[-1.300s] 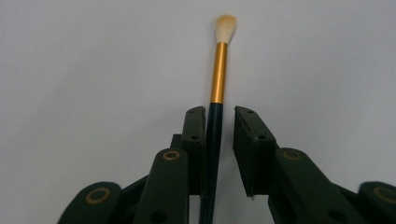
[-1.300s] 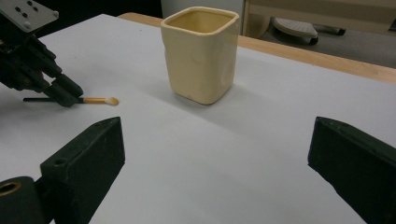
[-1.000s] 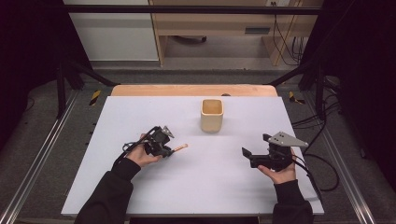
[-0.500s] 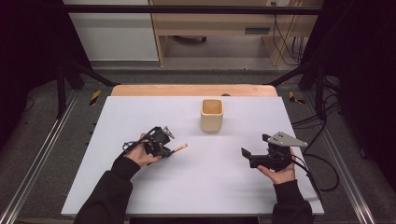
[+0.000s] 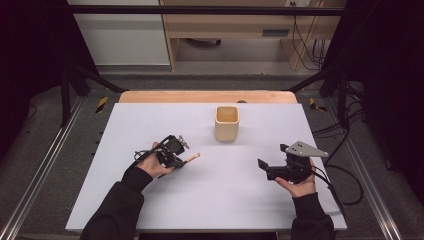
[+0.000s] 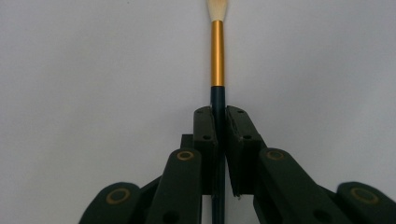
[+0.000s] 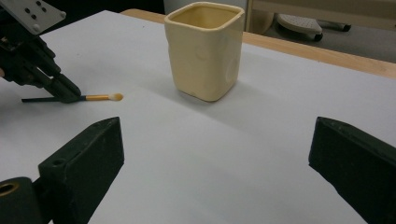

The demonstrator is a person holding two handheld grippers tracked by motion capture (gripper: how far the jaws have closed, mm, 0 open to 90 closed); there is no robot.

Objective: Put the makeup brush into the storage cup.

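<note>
Left gripper (image 6: 219, 135) jaws pinch the brush (image 6: 217, 60) by its dark handle, long axis running straight ahead, tip toward the cup (image 5: 227, 123). Right gripper (image 7: 215, 163) waits, jaws wide.

The left gripper (image 6: 218, 122) rose from the near edge of its view, its two black jaws closed on the dark handle of a paintbrush (image 6: 217, 60). The handle ran straight up between the jaws, gripped by the inner pads near their tips, and a short stretch of it showed again lower down in the narrow slot between the jaw bodies. Beyond the jaw tips the dark handle gave way to a gold ferrule, and past that a pale bristle tuft reached the far edge of the view. Brass-ringed pivots marked the linkage arms on the left and right. Behind everything lay the plain white table surface (image 6: 93, 70), evenly lit.
</note>
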